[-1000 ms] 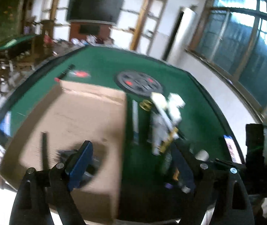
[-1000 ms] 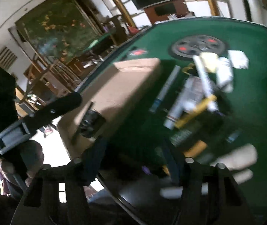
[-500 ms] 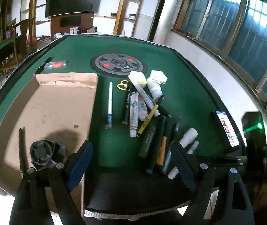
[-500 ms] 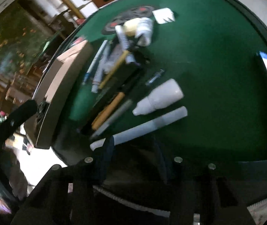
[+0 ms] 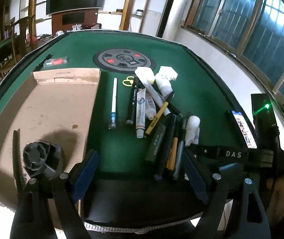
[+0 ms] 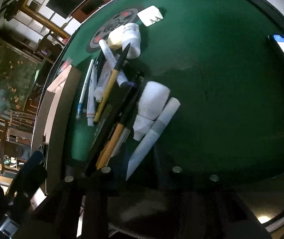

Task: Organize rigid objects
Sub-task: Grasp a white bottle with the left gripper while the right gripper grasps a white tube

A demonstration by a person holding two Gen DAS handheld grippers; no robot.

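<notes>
A heap of pens, markers and tubes, with a yellow pen point(image 5: 157, 117) on top, lies on the green table. Left of it stands a shallow cardboard tray point(image 5: 48, 107) holding a black fan-like part point(image 5: 38, 159). My left gripper point(image 5: 141, 171) hangs open over the table's near edge, nothing between its blue pads. In the right wrist view, a long white tube point(image 6: 156, 131) lies beside a white bottle point(image 6: 152, 103). My right gripper point(image 6: 140, 169) is closing around the tube's near end. It is too dark to see whether the pads touch it.
A lit phone point(image 5: 243, 127) lies at the table's right edge. A round grey disc point(image 5: 124, 59) sits mid-table, with a white square block point(image 6: 151, 16) near it. A lone white pen point(image 5: 114, 99) lies beside the tray. Chairs and shelves stand beyond.
The right gripper rolled and sank toward the white tube, and its jaws narrowed around the tube's end. The left gripper swung right and steadied, still open.
</notes>
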